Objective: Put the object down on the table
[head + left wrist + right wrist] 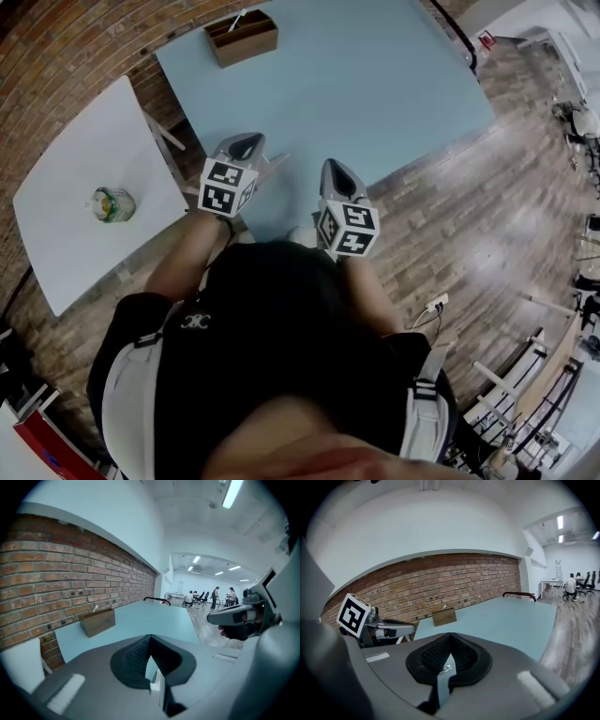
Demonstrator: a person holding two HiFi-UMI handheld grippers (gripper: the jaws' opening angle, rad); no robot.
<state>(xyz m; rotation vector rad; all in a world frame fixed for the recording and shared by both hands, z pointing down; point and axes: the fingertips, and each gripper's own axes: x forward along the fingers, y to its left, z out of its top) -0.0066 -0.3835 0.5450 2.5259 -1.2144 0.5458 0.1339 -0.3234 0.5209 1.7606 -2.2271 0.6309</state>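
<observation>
I hold both grippers side by side over the near edge of the light blue table [375, 84]. My left gripper [242, 146] is shut, its jaws meeting at the tip [149, 638] with nothing between them. The right gripper [338, 174] also has its jaws together [450, 637] and holds nothing. Each gripper shows in the other's view: the right one [243, 617] at the right of the left gripper view, and the left one [389, 628] at the left of the right gripper view. No loose object lies on the blue table near the grippers.
A brown wooden box [242, 37] stands at the table's far end, by the brick wall [70, 573]. A white table [84, 159] at the left carries a small glass jar [113, 204]. Wooden floor lies to the right, and people sit at desks far off [206, 597].
</observation>
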